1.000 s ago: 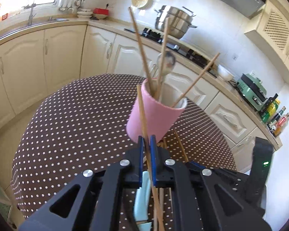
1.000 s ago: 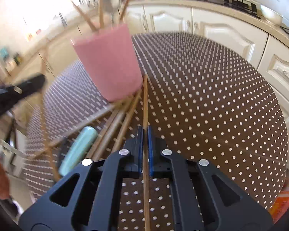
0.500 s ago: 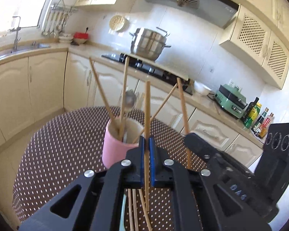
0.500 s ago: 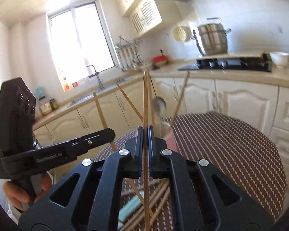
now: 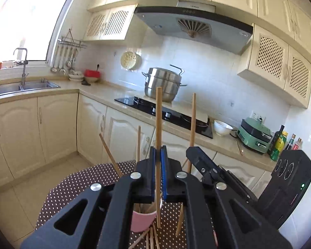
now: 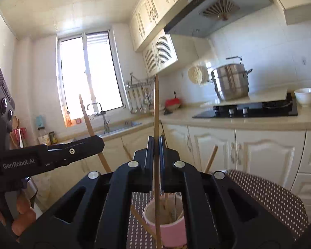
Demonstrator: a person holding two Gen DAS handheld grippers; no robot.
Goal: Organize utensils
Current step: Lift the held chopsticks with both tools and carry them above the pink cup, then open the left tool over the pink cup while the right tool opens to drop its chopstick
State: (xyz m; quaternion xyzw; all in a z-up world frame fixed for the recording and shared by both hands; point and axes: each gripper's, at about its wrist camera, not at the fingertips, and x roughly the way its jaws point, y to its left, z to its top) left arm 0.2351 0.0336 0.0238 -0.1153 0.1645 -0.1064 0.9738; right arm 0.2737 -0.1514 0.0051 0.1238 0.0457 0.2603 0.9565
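Observation:
My left gripper (image 5: 159, 151) is shut on a wooden chopstick (image 5: 158, 120) held upright above the pink cup (image 5: 144, 221). My right gripper (image 6: 156, 141) is shut on another upright chopstick (image 6: 156, 108), its lower end in front of the pink cup (image 6: 173, 231). The cup stands on the dotted table and holds several chopsticks. The right gripper shows in the left wrist view (image 5: 199, 159) with its chopstick (image 5: 192, 124). The left gripper shows at the left of the right wrist view (image 6: 89, 145). Loose chopsticks (image 5: 149, 236) lie at the cup's base.
The round brown polka-dot table (image 5: 76, 184) lies below both grippers. Kitchen counters with a sink (image 5: 20, 86), a stove (image 5: 165, 112) and a steel pot (image 5: 163, 83) run behind it. A white bowl (image 5: 221, 127) and bottles (image 5: 280, 143) stand on the right counter.
Both grippers have risen and tilted up from the table, each lifting its chopstick to upright above the pink cup. The cup now sits low in both views.

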